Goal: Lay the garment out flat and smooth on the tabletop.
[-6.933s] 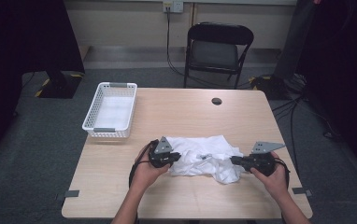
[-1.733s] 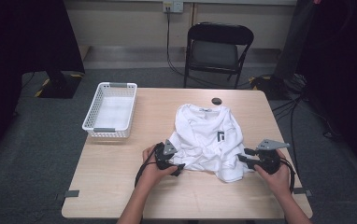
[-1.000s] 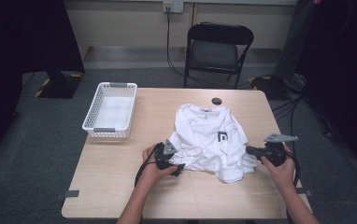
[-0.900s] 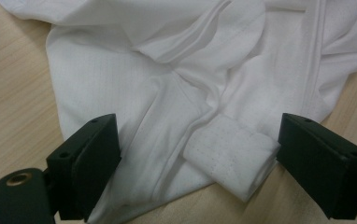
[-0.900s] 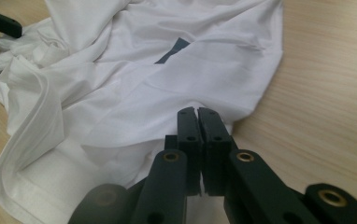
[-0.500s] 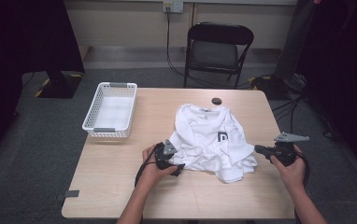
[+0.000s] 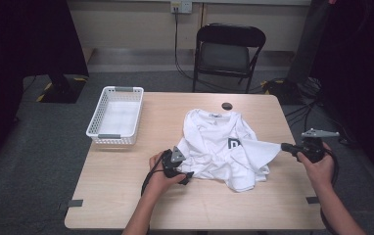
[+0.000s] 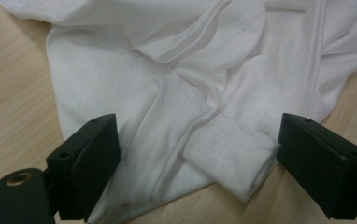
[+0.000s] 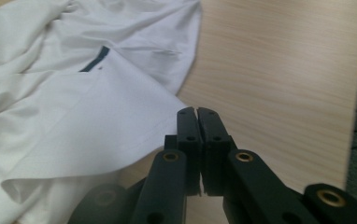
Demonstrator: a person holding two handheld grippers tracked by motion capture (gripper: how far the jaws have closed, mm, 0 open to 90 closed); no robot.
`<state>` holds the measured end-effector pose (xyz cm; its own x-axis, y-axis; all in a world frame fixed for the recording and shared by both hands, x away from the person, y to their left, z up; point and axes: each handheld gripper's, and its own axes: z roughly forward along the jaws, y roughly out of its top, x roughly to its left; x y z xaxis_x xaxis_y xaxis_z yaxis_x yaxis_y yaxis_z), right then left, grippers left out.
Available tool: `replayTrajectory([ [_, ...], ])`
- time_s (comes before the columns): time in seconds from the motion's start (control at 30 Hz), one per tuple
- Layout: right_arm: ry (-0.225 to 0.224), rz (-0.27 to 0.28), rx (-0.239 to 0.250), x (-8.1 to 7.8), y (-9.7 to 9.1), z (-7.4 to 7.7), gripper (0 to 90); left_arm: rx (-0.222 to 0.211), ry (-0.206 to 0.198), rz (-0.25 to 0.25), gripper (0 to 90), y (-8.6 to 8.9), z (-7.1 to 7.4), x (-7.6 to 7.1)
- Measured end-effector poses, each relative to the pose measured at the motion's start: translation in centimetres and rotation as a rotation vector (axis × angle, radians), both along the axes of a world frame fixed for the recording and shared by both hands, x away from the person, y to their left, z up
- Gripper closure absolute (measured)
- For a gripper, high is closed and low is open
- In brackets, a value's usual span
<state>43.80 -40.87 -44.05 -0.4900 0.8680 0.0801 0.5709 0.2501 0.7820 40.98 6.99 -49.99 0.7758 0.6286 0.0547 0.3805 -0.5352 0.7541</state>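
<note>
A white T-shirt [image 7: 224,147] with a dark chest mark lies crumpled on the wooden table [image 7: 121,196], collar toward the far edge. At the shirt's near left edge my left gripper [image 7: 187,174] rests open. In the left gripper view its jaws [image 8: 200,137] stand wide on either side of a folded sleeve cuff [image 8: 230,156]. My right gripper [image 7: 284,146] is at the table's right edge, shut on a corner of the shirt and holding it stretched out to the right. In the right gripper view the jaws [image 9: 196,112] are pressed together at the cloth's [image 9: 88,116] edge.
A white plastic basket [image 7: 115,138] stands at the table's left. A small black round object [image 7: 227,105] lies near the far edge behind the collar. A black folding chair [image 7: 226,49] stands beyond the table. Cables run along the floor on the right.
My right gripper has moved right toward the table's edge, drawing a part of the shirt out with it. The left gripper has stayed in place.
</note>
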Motion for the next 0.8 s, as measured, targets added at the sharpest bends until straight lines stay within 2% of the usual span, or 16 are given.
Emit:
replayTrajectory([
  [0.23,-0.004,-0.109,-0.065,1.7,-3.8,0.1,88.2,-0.001,0.003,-0.005,13.2,0.0,0.0,0.1],
  [0.3,-0.017,-0.140,-0.044,2.0,-4.7,0.2,87.5,0.000,0.003,-0.005,13.1,0.0,0.0,0.1],
  [0.37,-0.031,-0.169,-0.035,2.0,-5.0,0.2,81.0,0.000,0.003,-0.005,13.1,0.0,0.0,0.1],
  [0.43,-0.035,-0.164,-0.020,1.7,-4.7,0.2,78.8,0.000,0.003,-0.005,13.1,0.0,0.0,0.1],
  [0.5,-0.041,-0.141,-0.038,1.0,-3.9,0.0,73.4,0.001,0.002,-0.005,13.1,0.0,0.0,0.1],
  [0.57,-0.043,-0.103,-0.024,0.1,-2.9,-0.3,74.6,0.001,0.002,-0.005,13.1,0.0,0.0,0.1],
  [0.67,-0.030,-0.050,-0.024,-1.2,-1.1,-1.4,72.8,0.002,0.001,-0.005,13.1,0.0,0.0,0.1],
  [0.8,0.007,-0.048,-0.020,-1.9,0.6,-3.5,73.0,0.002,0.000,-0.005,13.1,0.0,0.0,0.1],
])
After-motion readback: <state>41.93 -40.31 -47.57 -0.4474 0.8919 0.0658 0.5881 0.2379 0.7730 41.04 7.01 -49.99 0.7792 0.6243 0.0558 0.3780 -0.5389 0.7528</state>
